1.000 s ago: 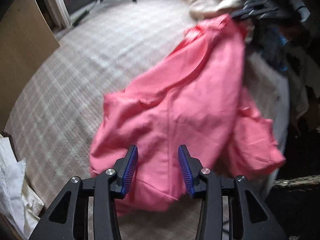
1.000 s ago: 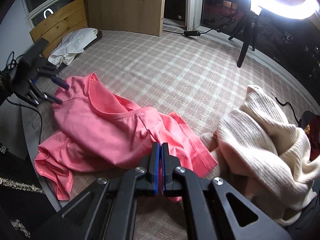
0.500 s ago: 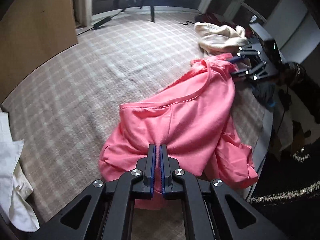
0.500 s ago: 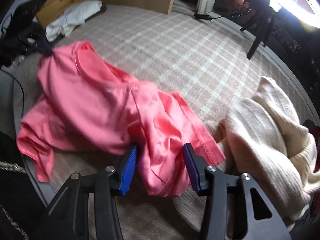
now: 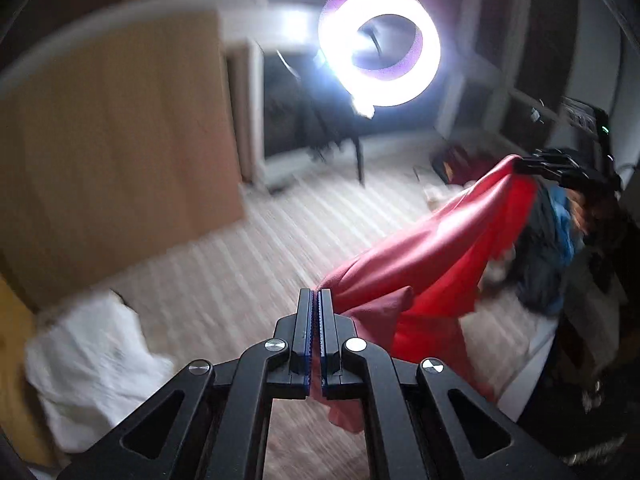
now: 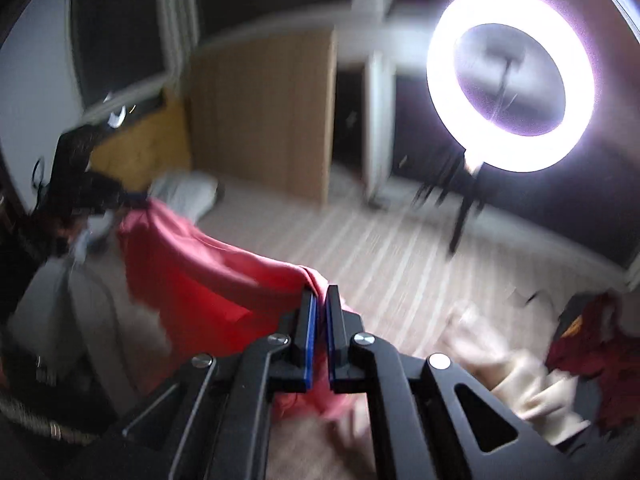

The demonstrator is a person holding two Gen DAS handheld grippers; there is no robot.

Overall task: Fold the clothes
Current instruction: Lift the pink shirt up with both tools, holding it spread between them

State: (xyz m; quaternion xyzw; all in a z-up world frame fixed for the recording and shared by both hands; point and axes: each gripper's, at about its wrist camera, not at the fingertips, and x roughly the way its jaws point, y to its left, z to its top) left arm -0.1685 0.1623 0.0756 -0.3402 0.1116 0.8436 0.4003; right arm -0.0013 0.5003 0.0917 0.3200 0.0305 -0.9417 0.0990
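1. Shirt (image 5: 432,264) — a pink-red one — hangs stretched in the air between the two grippers, above the striped rug (image 5: 224,276).
2. Left gripper (image 5: 319,308) has its blue-lined fingers (image 5: 306,320) pressed together, with cloth pinched between them; the shirt runs off from the tips to the right and a loose fold droops below and to the right of the fingers.
3. In the left view the far end of the shirt rises to the upper right, where the right gripper (image 5: 560,170) shows as a dark shape touching the cloth.
4. Right gripper (image 6: 321,304) is closed on a bunched edge of the shirt; a narrow slit stays between its blue pads, filled by the cloth, and more of it hangs under the fingers.
5. From the right view the shirt spreads away to the left as a sagging sheet and reaches the left gripper (image 6: 92,196), a dark blurred shape at the left side.
6. Both grippers are raised and point roughly level across the room — each looks toward the lit ring light (image 6: 510,80) on its stand rather than down at the rug.
7. A cream sweater (image 6: 516,380) lies on the rug at the lower right of the right view; a white cloth (image 5: 92,364) lies at the lower left of the left view.
8. Both views are blurred, so finer detail cannot be told.
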